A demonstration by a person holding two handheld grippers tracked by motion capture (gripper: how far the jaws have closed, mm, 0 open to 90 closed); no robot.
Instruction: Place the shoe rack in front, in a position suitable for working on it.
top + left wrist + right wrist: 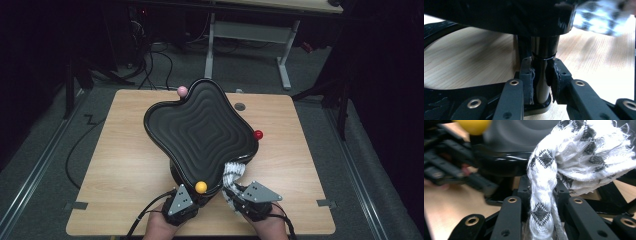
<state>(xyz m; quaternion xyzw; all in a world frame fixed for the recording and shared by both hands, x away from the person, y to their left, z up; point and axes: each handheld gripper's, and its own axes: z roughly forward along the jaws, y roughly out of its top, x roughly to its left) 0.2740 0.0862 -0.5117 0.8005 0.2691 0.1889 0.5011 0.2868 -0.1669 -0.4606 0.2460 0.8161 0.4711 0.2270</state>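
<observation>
Tray (200, 132) sits on the wooden table (115, 165), its near corner just ahead of both grippers. It's a glossy black piece w/ a wavy four-lobed outline and concentric ripples moulded into the top, raised on a dark stand. Three small balls show at its corners: pink (182, 91) at the far side, red (258, 134) off to the right, yellow (201, 187) nearest the tools.

Left gripper (181, 201) is under that near corner; in the left gripper view its padded jaws are closed round a shiny dark post (541, 82) of the stand, w/ the post's foot plate just below them. Prob. there to steady the tray so it won't slide or tip while the other side is rubbed.

Right gripper (246, 196) is clamped on a cloth (554, 170), white woven fabric w/ black diamond motifs and frayed edges, bunched up beyond the jaw tips. The wad reaches fwd to the tray's rim, right of the yellow ball; whether it's actually pressing on the rim I can't tell. Bunching gives a soft thick pad for wiping.

Looks like a wipe-down of the tray edge: one tool braces, one cleans. Gloss + ripples mean the cloth must follow the grooves; the rim's curve needs a turning stroke.
</observation>
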